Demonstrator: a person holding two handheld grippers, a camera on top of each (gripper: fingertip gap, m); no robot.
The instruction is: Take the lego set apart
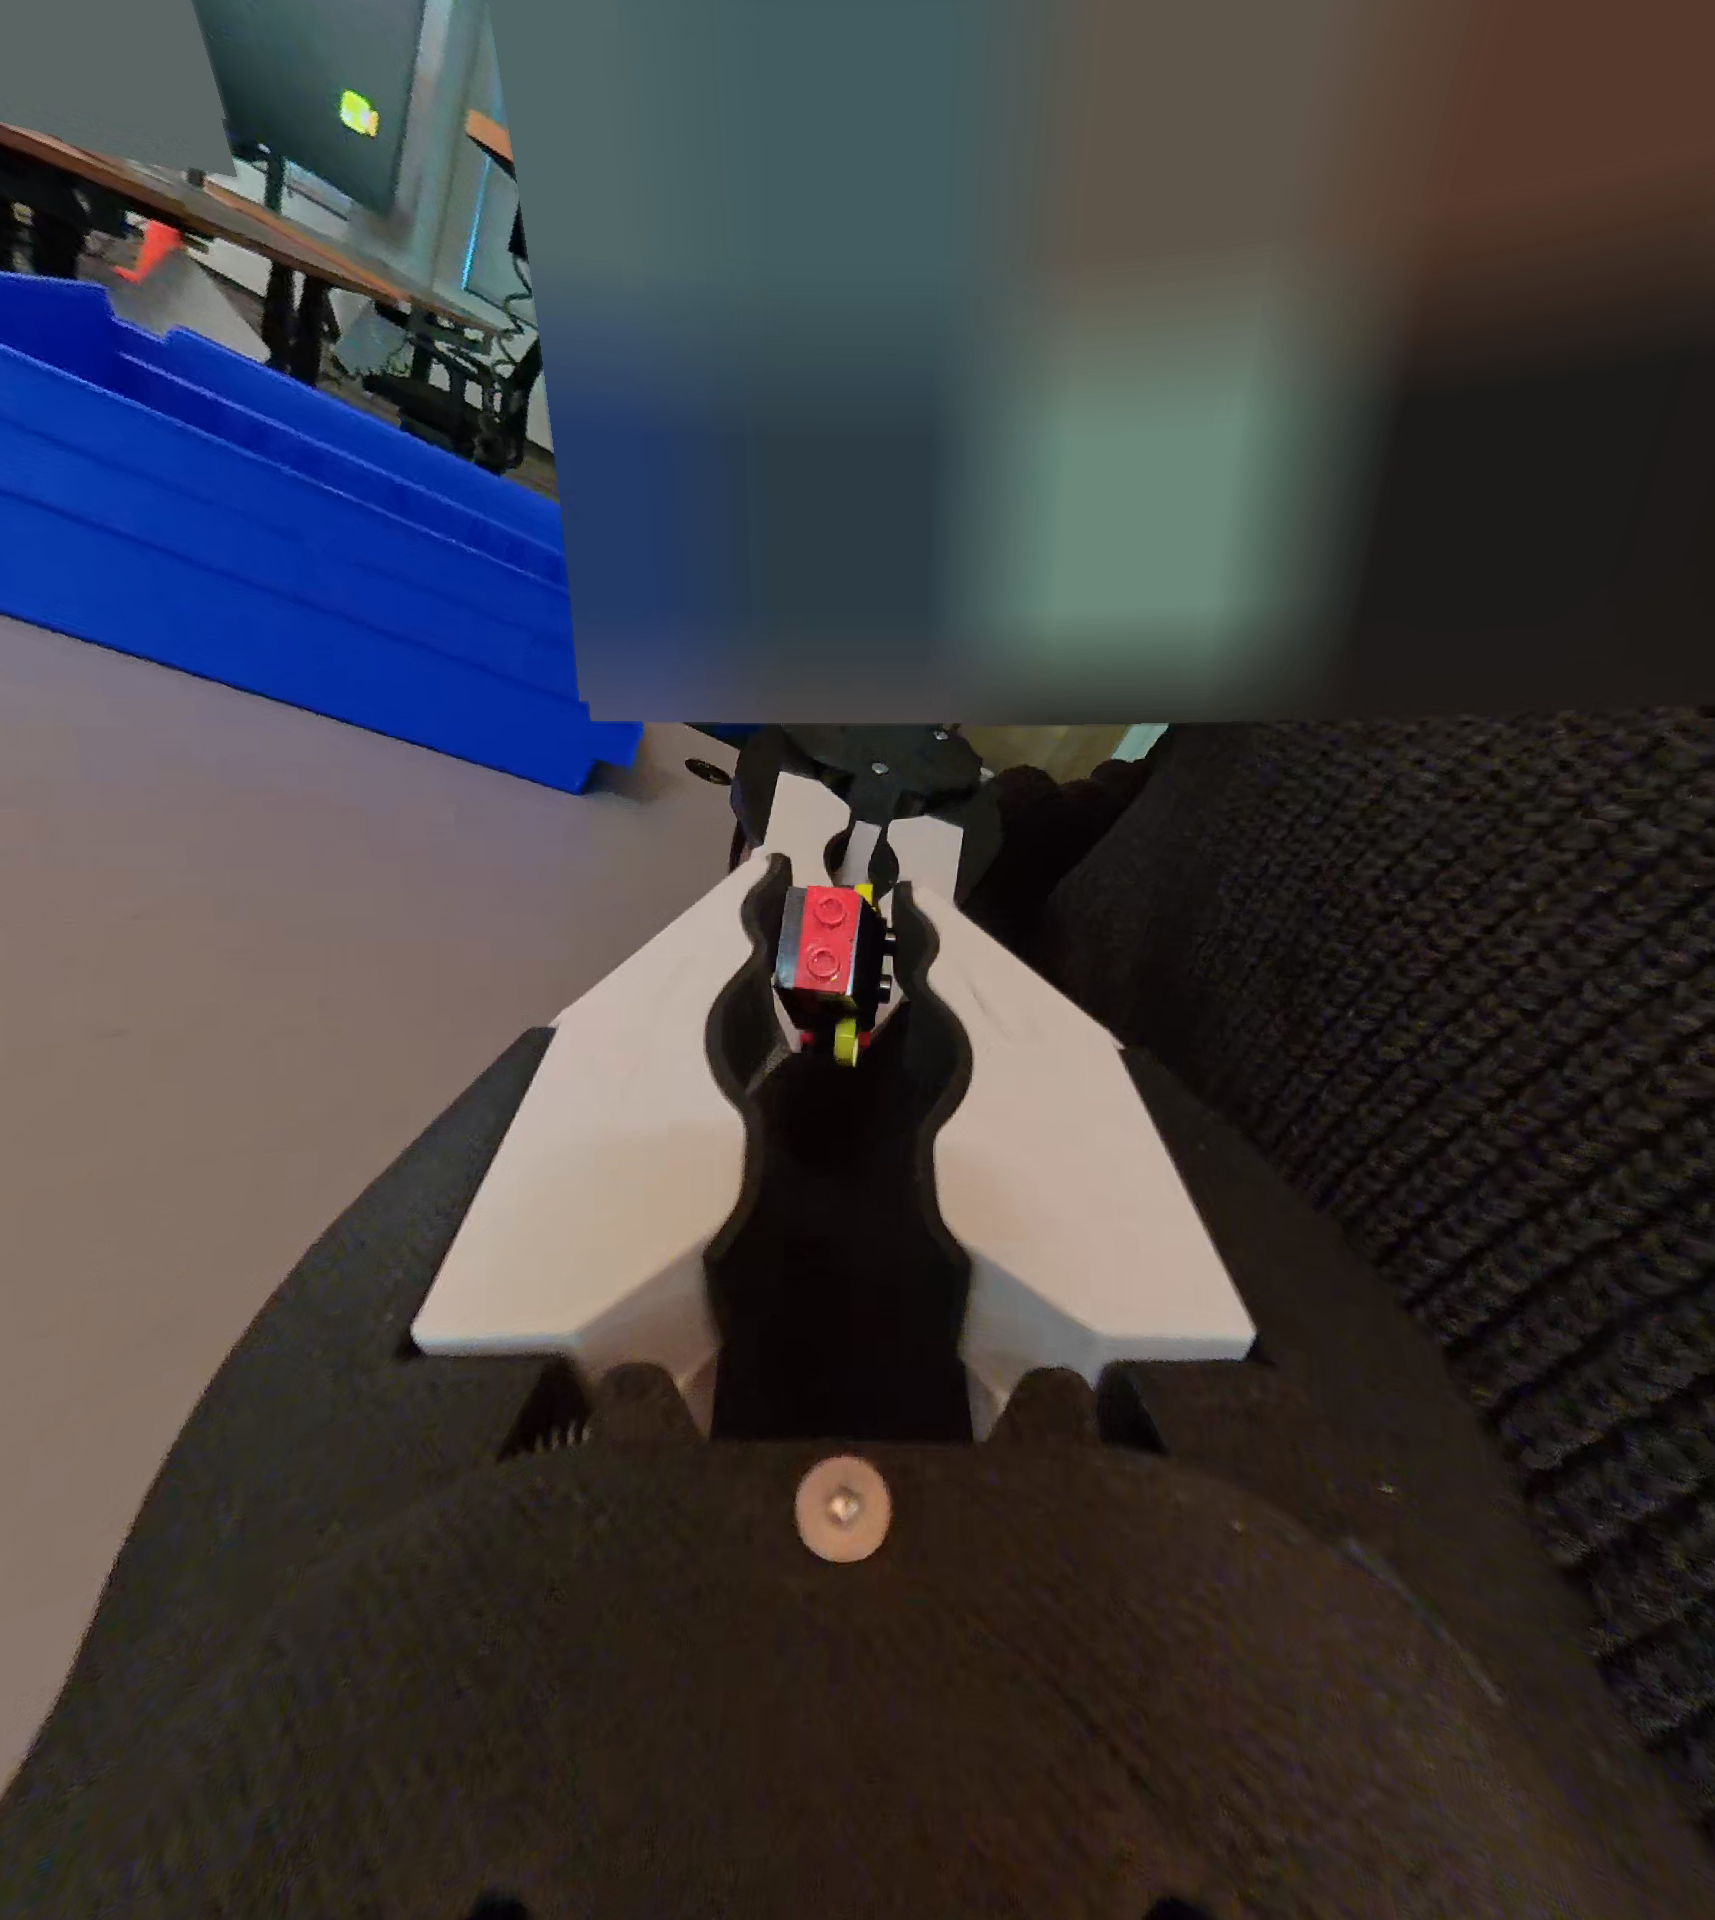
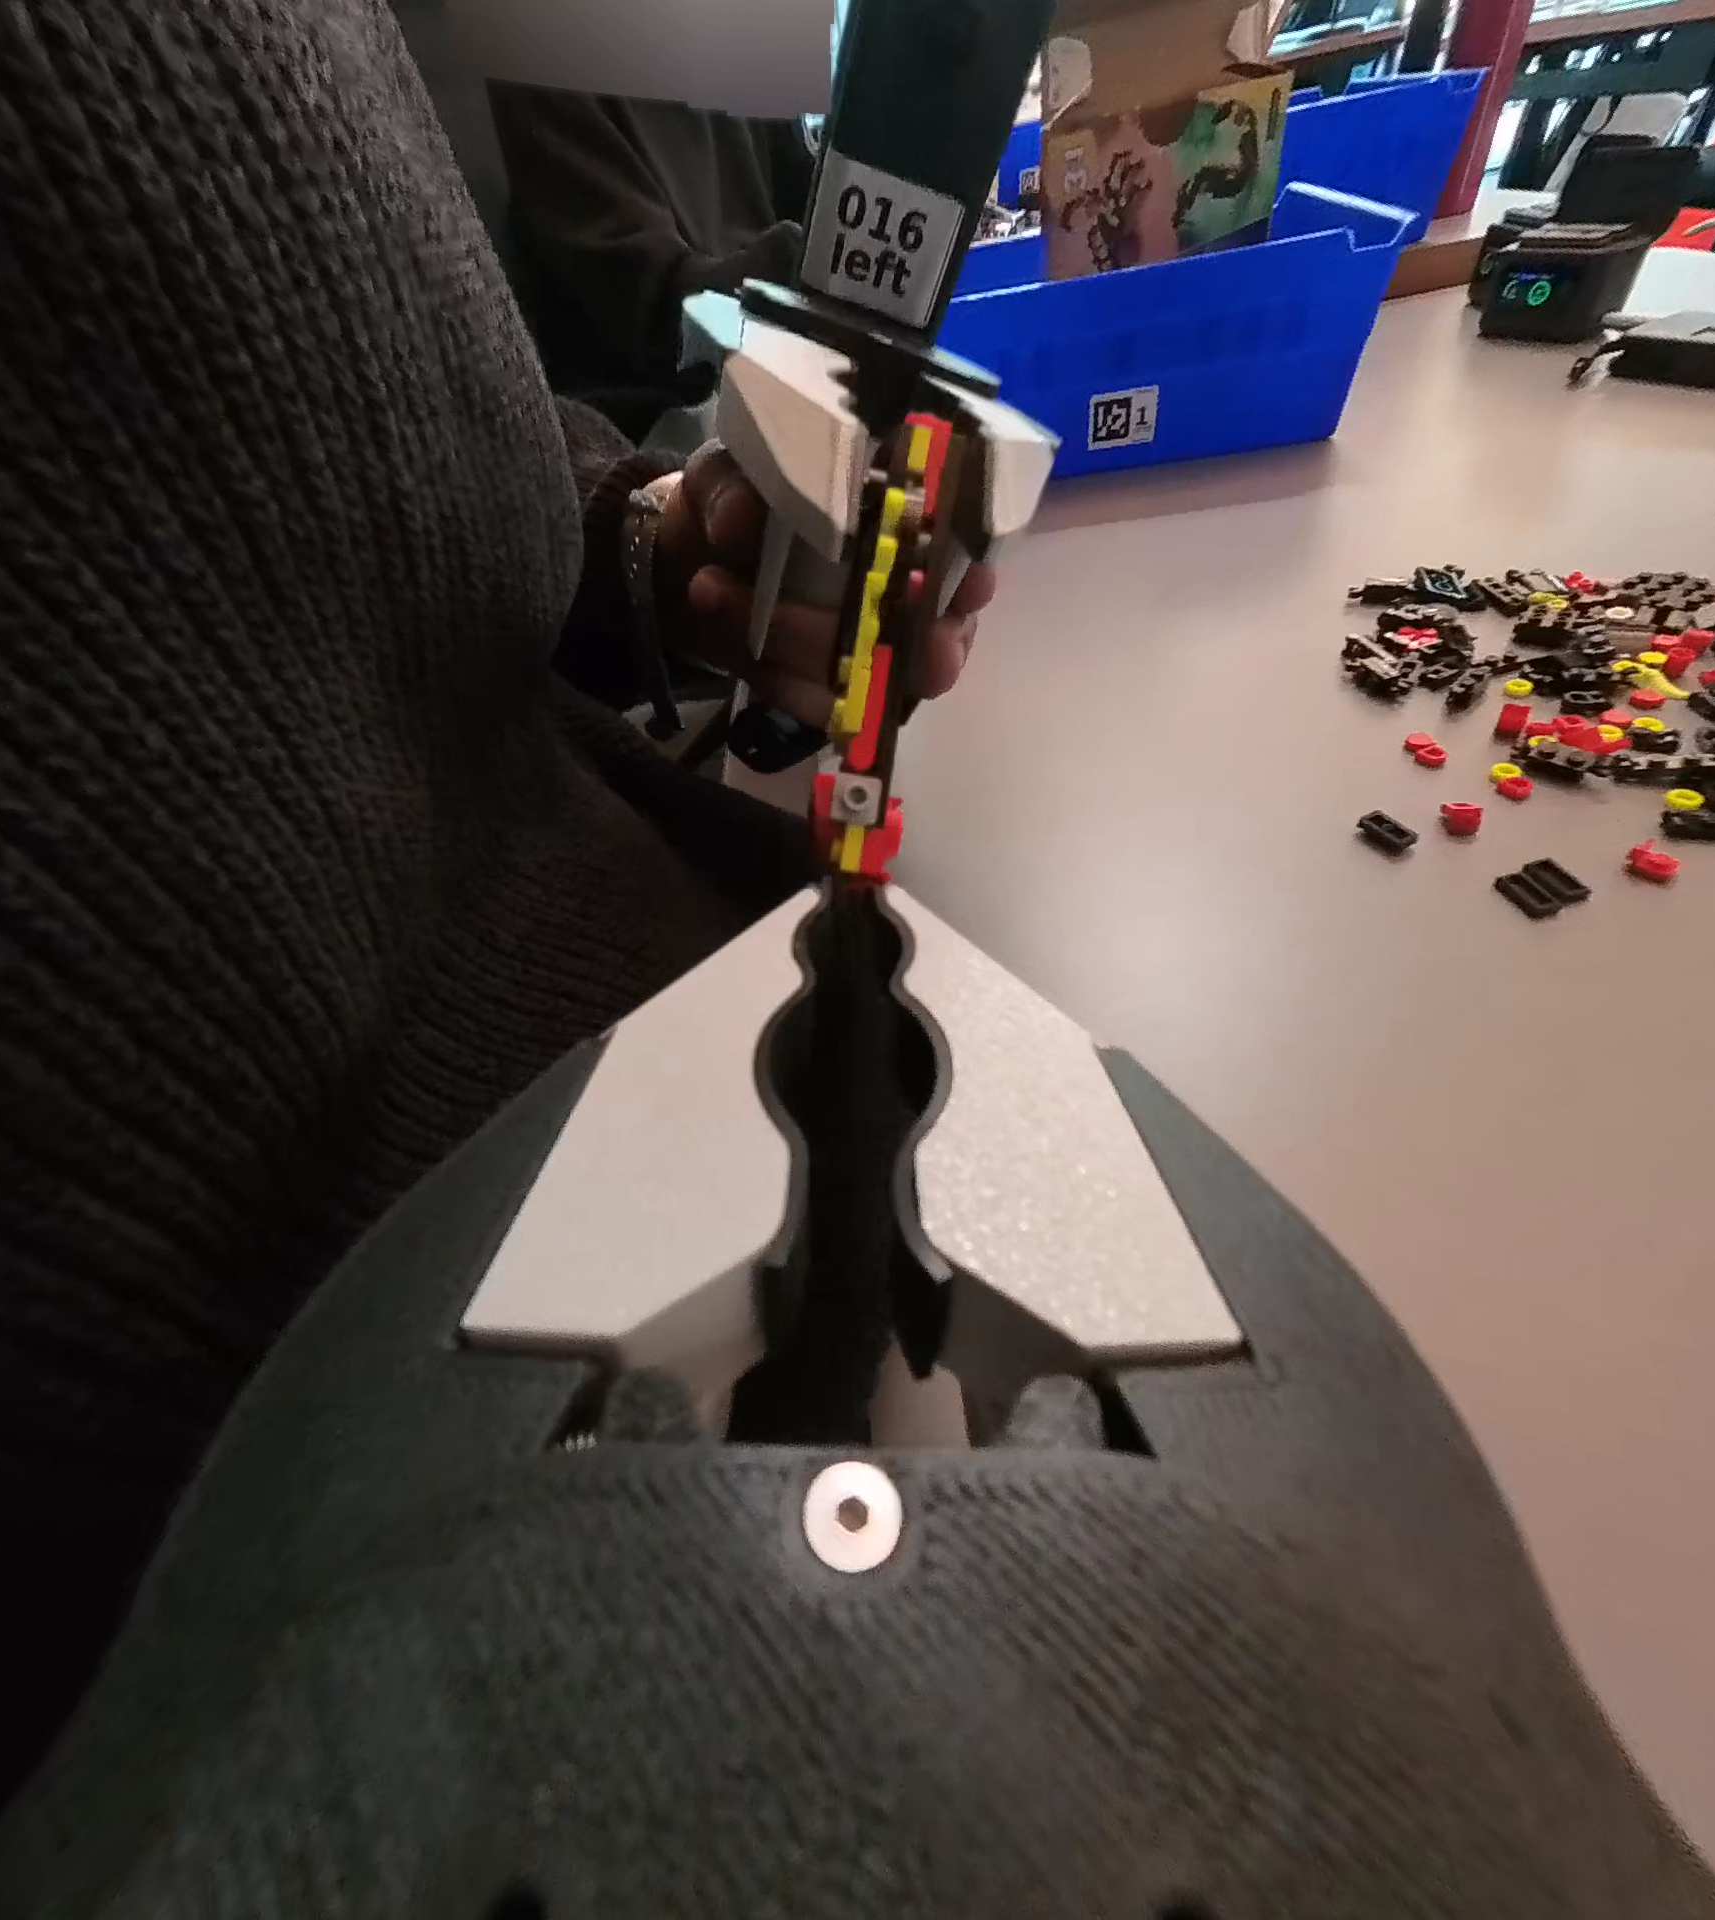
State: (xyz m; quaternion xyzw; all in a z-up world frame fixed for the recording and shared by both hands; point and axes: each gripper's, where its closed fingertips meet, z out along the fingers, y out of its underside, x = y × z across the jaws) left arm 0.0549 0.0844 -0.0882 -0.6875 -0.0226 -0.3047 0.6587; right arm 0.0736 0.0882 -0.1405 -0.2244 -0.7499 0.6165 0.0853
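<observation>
A large mosaic patch covers the upper right of the left wrist view, cutting off the blue bin (image 1: 209,499). The loose brick pile (image 2: 1611,707) runs off the right wrist view's edge.

Left gripper (image 1: 837,935): body of rough, grainy matt black printed plastic; finger shells smooth matt white plastic; inner pads matt black, foam-like. One bright metal screw (image 1: 842,1509) set in the body.
Right gripper (image 2: 853,899): same finish; white shells show a fine speckle.
Lego set (image 2: 874,623): hard plastic, glossy red, yellow and black, highlights on the studs.
Loose lego pieces (image 2: 1601,707): same glossy plastic.
Bench (image 2: 1248,1039): smooth, matt, pale grey.
Blue bins (image 2: 1196,343): plastic, slight sheen.
Sleeve (image 2: 209,623): black ribbed knit cloth.
Box (image 2: 1159,156): torn brown cardboard.
</observation>
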